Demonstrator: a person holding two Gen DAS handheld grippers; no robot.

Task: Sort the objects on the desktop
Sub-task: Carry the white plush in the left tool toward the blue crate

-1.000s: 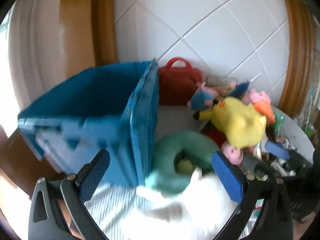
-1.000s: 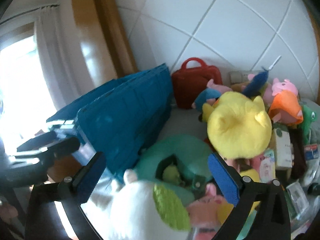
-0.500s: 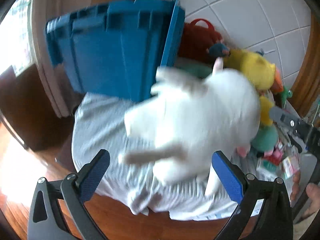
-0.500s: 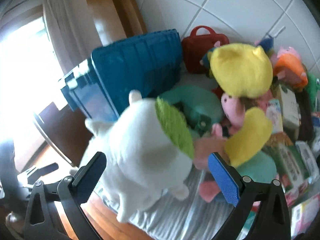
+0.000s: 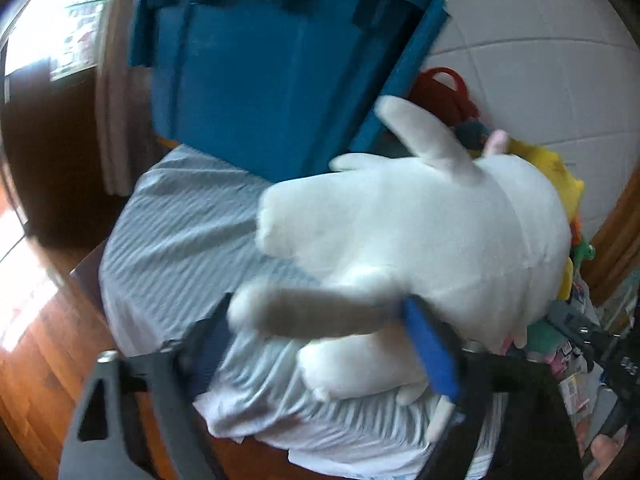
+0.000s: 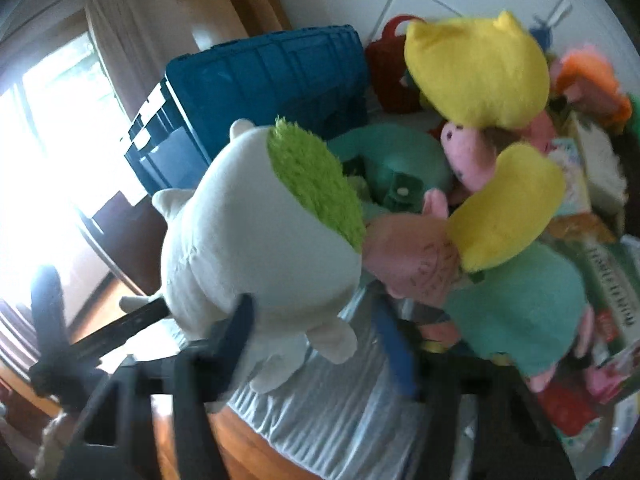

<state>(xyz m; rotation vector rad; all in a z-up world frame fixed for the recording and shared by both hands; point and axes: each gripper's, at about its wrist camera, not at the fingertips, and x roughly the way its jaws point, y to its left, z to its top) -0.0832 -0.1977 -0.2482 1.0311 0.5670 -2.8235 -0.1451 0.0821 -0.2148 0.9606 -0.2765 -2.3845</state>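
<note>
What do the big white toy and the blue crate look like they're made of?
White toy: soft stuffed fabric with a short matte pile; rounded limbs, visible seams, and a shaggier green patch.
Blue crate: probably rigid moulded plastic, smooth with a slight sheen; ribbed walls and straight edges.

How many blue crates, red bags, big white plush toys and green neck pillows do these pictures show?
Blue crate: 1
Red bag: 1
Big white plush toy: 1
Green neck pillow: 1
Total: 4
</note>
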